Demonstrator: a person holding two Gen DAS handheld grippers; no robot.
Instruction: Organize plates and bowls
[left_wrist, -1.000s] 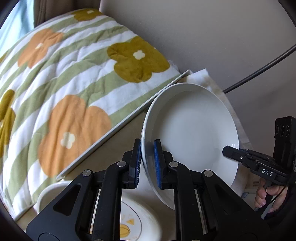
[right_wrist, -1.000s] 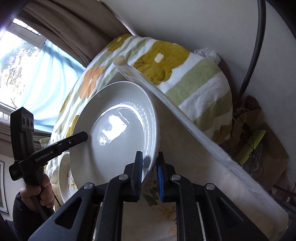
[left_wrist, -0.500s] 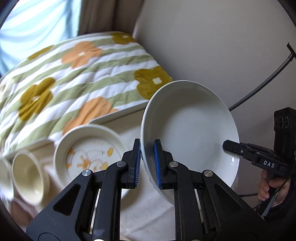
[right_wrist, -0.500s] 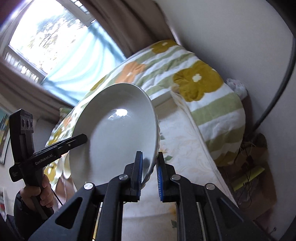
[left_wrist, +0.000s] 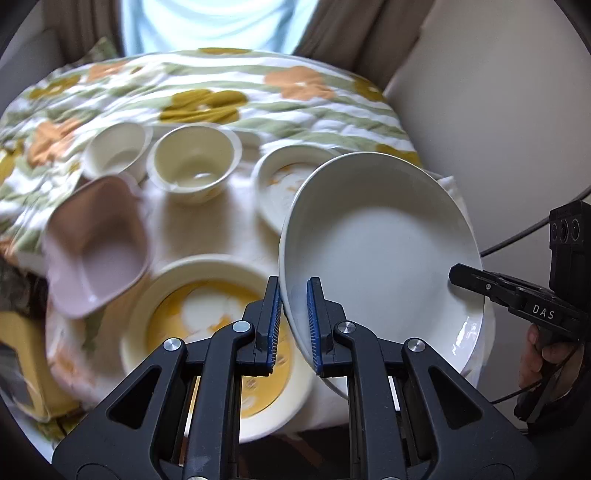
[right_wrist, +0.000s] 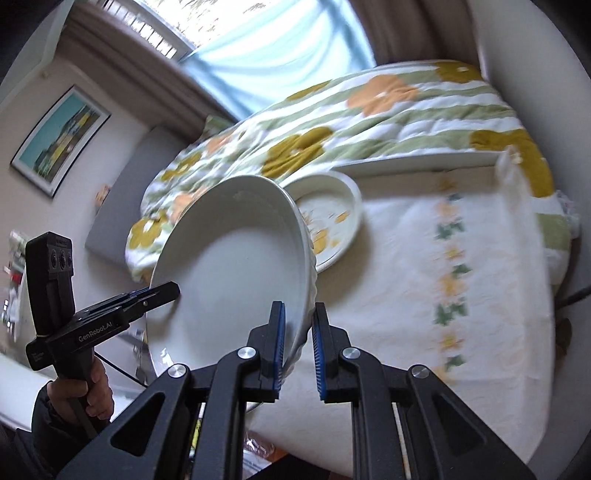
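The large white glazed plate (left_wrist: 384, 251) I carry has swung away from the flowered quilt and now hangs above the cloth-covered surface (right_wrist: 424, 280), so I judge stacking comes next. It tilts steeply, its hollow facing up and toward the wall, its broad face running between my two grips. Left gripper (left_wrist: 291, 325) and right gripper (right_wrist: 297, 347) fingers stay clenched on opposite rims; a yellow-patterned plate (left_wrist: 207, 332) lies below

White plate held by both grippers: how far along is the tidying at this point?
Nothing looks stacked yet. In hand: the white plate, tilted in the air, clamped by the left gripper and right gripper. Left: two cream bowls, pink bowl and patterned plates lie separately.
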